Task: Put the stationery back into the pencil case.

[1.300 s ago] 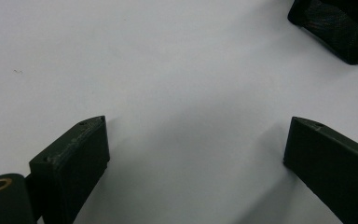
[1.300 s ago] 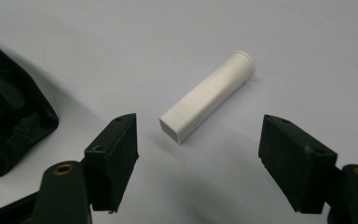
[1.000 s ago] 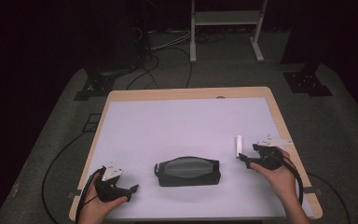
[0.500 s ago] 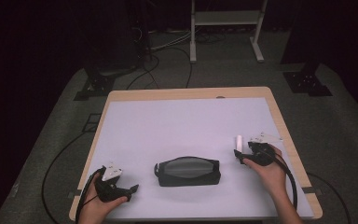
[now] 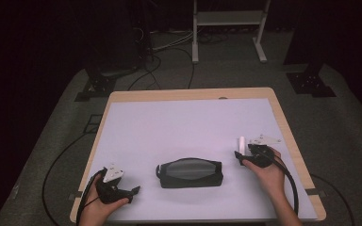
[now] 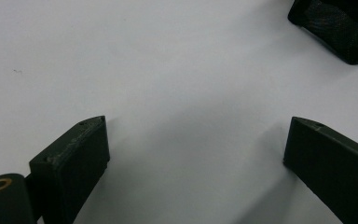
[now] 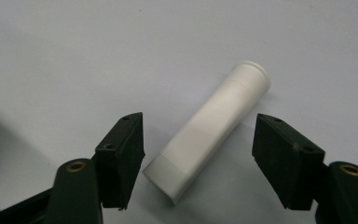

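Right hand-held gripper advanced, straddling white tube

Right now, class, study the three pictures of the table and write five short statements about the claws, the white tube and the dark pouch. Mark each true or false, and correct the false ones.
1. The right claw is open, with the white tube lying between its jaws. True.
2. The white tube stands upright on the table. False: it lies on its side on the table.
3. The left claw is shut on the dark pouch. False: it is open over bare table, with the dark pouch lying apart from it.
4. The dark pouch lies between the two hands in the high view. True.
5. The white tube is inside the pouch. False: it lies on the table, to the pouch's right.
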Available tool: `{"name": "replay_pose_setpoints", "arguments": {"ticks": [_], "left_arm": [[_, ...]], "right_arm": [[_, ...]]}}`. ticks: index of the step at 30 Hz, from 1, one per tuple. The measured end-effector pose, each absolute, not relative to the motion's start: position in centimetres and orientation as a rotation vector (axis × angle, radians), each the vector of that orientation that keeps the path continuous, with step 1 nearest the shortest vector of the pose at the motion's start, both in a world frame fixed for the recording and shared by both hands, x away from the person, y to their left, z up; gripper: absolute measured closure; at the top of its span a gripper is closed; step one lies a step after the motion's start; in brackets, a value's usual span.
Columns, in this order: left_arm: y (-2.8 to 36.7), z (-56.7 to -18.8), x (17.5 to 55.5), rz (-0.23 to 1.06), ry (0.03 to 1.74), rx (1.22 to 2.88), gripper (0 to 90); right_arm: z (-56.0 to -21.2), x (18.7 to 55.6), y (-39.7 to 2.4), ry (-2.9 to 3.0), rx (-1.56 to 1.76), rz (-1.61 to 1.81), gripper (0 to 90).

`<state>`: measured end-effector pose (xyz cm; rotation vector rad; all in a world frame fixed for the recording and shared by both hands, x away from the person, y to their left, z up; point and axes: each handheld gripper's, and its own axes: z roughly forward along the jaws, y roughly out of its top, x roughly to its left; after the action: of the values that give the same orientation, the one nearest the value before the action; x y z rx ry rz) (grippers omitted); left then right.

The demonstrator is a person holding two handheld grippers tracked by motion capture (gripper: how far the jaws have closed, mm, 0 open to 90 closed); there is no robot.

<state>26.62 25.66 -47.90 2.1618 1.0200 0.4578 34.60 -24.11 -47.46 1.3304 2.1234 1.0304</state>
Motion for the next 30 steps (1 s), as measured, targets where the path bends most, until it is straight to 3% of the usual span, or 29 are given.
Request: {"name": "replay_pose_setpoints", "arguments": {"ticks": [30], "left_arm": [[25.7, -47.9, 26.6, 0.456, 1.022, 2.16, 5.9]], "right_arm": [[-47.9, 35.1, -25.7, 2.054, 1.377, 0.968, 56.3]]}}
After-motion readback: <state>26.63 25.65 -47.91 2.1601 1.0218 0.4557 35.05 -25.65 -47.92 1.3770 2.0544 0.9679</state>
